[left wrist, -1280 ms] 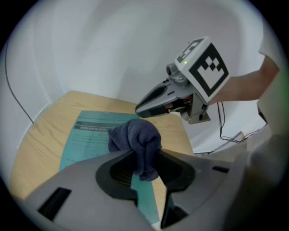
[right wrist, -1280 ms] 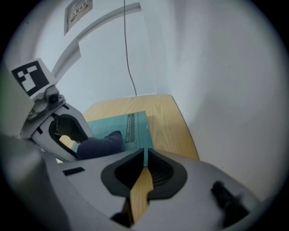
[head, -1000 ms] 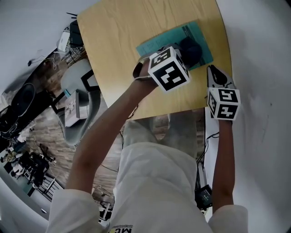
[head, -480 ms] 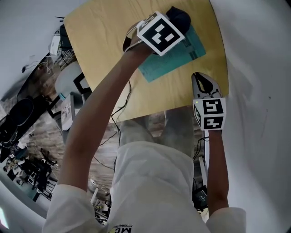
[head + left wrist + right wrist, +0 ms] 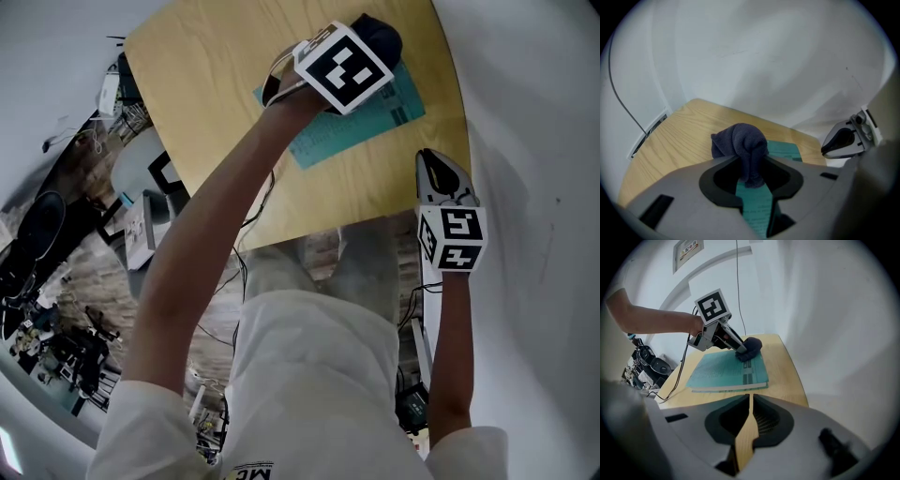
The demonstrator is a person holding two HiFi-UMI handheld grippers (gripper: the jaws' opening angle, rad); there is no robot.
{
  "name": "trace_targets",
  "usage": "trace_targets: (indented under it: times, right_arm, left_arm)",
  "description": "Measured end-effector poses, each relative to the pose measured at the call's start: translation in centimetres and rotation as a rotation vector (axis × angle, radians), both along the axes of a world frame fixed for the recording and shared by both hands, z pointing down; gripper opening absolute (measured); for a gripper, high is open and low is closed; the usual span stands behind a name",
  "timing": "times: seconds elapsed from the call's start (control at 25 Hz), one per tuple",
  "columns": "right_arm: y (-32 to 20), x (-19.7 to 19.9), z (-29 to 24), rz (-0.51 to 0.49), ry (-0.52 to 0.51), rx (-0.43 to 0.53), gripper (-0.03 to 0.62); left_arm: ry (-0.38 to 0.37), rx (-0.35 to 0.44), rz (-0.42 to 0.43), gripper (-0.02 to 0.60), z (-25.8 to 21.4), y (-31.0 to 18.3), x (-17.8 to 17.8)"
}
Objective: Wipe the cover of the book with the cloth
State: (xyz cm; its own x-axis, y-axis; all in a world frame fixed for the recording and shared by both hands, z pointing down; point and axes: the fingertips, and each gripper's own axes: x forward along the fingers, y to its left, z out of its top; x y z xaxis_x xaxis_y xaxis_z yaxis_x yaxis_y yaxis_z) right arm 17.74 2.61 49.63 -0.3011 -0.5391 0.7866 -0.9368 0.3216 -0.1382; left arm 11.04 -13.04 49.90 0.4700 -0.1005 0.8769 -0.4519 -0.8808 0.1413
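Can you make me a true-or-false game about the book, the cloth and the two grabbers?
1. The left gripper is squeezing the dark blue cloth. True.
2. The book has a red cover. False: the cover is teal.
3. The right gripper is holding the book. False: its jaws are shut on nothing, and it is apart from the book, near the table's edge.
4. The cloth is on the book's far end. True.
5. The book lies flat on a wooden table. True.
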Motion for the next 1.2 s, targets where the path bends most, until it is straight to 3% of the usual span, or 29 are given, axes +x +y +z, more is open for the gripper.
trace_targets:
  times: [0.32,0.72,1.2]
  right_arm:
    - [-0.7,-2.9,0.4,-0.092,-0.016,0.008,0.038]
    - [-3.0,-3.7,2.8,-0.057,-0.006,-0.017,0.038]
    - [-3.2,-3.9,3.1,-0.058,-0.007,-0.013,0.038]
  left_arm:
    - [0.000,-0.002,0.016,0.138,0.1,0.5,0.2]
    - [0.003,-0.005,0.026,0.138,0.0,0.5,0.3]
    - [0.015,-0.040,0.114,0.138,0.3,3.9,1.9]
